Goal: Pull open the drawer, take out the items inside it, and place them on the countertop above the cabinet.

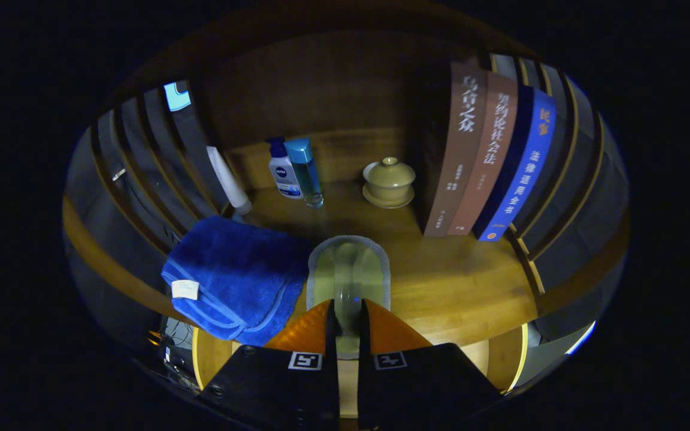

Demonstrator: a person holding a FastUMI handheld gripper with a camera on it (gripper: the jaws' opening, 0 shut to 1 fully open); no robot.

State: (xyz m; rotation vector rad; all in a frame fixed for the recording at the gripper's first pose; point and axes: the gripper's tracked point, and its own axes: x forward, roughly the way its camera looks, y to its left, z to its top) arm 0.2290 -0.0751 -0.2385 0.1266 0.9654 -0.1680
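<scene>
Fingers are pinched narrow on the sponge, held over the table right of the blue towel. I'd lower it flat onto bare wood first, then let go.

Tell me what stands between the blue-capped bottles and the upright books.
A lidded beige ceramic cup on its saucer, seen in the gripper view, beyond the tongs, which pinch a pale green sponge.

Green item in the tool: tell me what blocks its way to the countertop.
Nothing visible: the tool, shut on the green item, hangs over bare countertop between the blue towel and the books.
</scene>
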